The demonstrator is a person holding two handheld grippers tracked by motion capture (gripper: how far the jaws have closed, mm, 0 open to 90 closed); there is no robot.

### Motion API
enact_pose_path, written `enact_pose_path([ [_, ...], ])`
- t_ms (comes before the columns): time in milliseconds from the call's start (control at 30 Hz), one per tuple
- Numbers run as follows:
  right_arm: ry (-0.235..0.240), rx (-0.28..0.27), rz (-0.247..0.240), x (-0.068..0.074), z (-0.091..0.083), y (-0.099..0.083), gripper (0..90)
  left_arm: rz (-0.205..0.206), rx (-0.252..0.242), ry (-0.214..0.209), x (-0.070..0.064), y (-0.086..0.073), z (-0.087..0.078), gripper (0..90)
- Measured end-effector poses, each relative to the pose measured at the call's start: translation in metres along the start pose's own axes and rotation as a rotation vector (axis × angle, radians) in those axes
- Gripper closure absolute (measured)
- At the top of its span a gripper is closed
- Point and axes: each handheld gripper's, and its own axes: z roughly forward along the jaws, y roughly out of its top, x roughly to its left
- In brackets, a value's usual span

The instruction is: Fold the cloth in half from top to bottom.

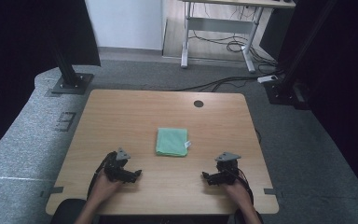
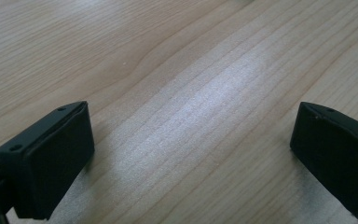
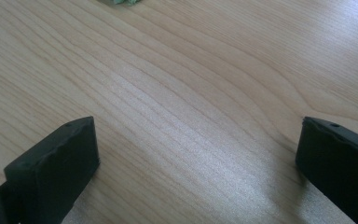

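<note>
High view: a folded green cloth lies flat near the middle of the wooden table, well apart from every table edge, a small white tag at its right near corner. The left gripper and right gripper rest near the near edge, left and right of the cloth, bare wood between them. Both gripper views show jaws spread wide, holding nothing. A green sliver, probably the cloth, touches the right gripper view's far edge.

Left gripper, right gripper: jaws wide apart, low, pointing inward.
</note>
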Motion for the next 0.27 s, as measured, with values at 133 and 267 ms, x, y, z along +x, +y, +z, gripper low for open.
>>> enact_pose_path([
  [133, 0.000, 0.000, 0.000, 0.0000, 0.0001, 0.0000, 0.0, 0.000, 0.000, 0.000, -0.0001, 0.0000, 0.0000, 0.0],
  [267, 0.000, 0.000, 0.001, -0.0001, 0.0001, 0.0000, 0.0, -0.002, 0.001, 0.003, -0.0003, 0.0001, 0.0000, 0.0],
])
